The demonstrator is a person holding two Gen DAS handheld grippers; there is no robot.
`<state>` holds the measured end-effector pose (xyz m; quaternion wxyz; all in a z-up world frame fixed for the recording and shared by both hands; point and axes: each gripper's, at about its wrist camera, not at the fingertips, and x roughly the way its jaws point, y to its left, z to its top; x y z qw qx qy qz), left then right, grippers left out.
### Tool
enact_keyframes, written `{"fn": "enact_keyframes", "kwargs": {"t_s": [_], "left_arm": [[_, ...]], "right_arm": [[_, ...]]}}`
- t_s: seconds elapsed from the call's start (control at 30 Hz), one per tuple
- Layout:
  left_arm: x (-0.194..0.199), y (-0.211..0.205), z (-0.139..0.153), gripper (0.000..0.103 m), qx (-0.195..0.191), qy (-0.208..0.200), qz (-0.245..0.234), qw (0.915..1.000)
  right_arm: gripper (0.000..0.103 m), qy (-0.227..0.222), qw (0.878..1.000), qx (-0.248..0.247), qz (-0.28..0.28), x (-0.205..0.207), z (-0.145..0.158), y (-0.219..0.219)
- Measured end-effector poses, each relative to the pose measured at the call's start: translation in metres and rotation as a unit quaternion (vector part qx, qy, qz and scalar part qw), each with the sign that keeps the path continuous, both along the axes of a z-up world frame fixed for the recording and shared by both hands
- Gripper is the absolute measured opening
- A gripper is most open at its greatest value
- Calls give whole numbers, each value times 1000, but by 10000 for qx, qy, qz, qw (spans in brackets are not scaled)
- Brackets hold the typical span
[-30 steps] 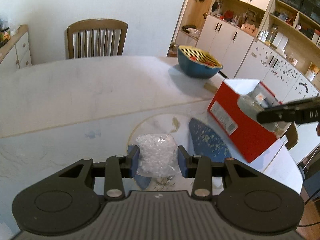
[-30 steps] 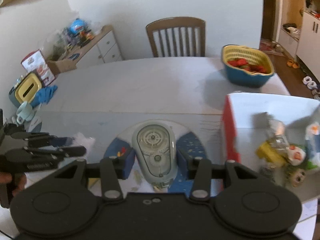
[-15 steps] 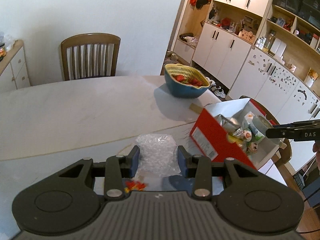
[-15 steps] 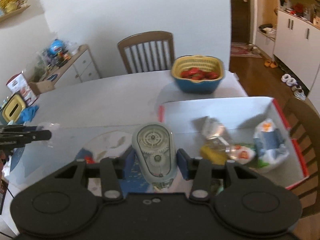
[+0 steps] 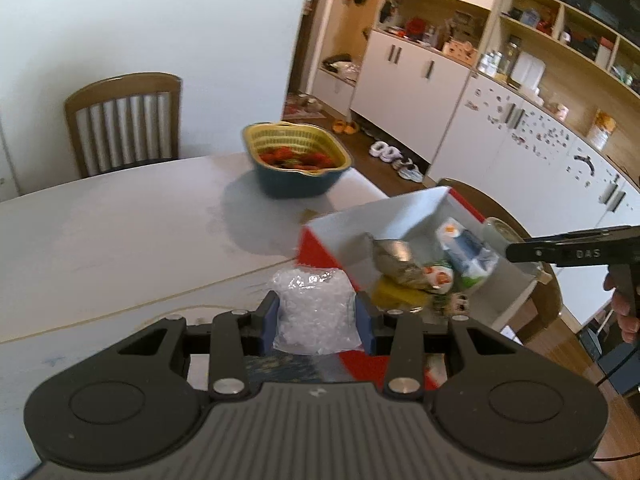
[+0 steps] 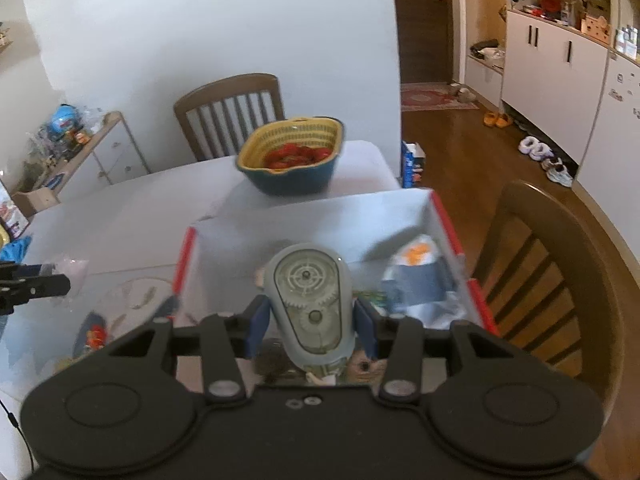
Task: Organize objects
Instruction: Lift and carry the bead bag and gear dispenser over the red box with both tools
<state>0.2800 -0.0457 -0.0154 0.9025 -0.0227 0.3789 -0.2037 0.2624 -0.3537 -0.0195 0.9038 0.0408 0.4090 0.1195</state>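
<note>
Red-walled box (image 6: 448, 220) already holds several packets; left gripper (image 5: 316, 314) clamps a bead bag (image 5: 314, 312) beside it, right gripper (image 6: 308, 324) clamps a correction-tape dispenser (image 6: 310, 300) above it, both undelivered.

Black claw (image 5: 316, 316) (blue pads, silver screws)

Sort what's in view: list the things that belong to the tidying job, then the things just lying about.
Job:
left tool, shut on bead bag
right tool, shut on tape dispenser
red box

Lying about:
strawberry basket
chair
slippers
</note>
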Motion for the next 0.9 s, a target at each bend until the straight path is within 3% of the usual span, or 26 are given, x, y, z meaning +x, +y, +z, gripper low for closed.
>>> {"fn": "enact_keyframes", "kwargs": {"t_s": [0.43, 0.9], "left_arm": [[21, -111, -27, 39, 275, 261, -650, 9972], [47, -181, -69, 39, 883, 573, -1101, 9883]], "right_arm": [[45, 248, 9995, -165, -51, 19, -30, -46], [44, 539, 9957, -470, 586, 36, -65, -38]]}}
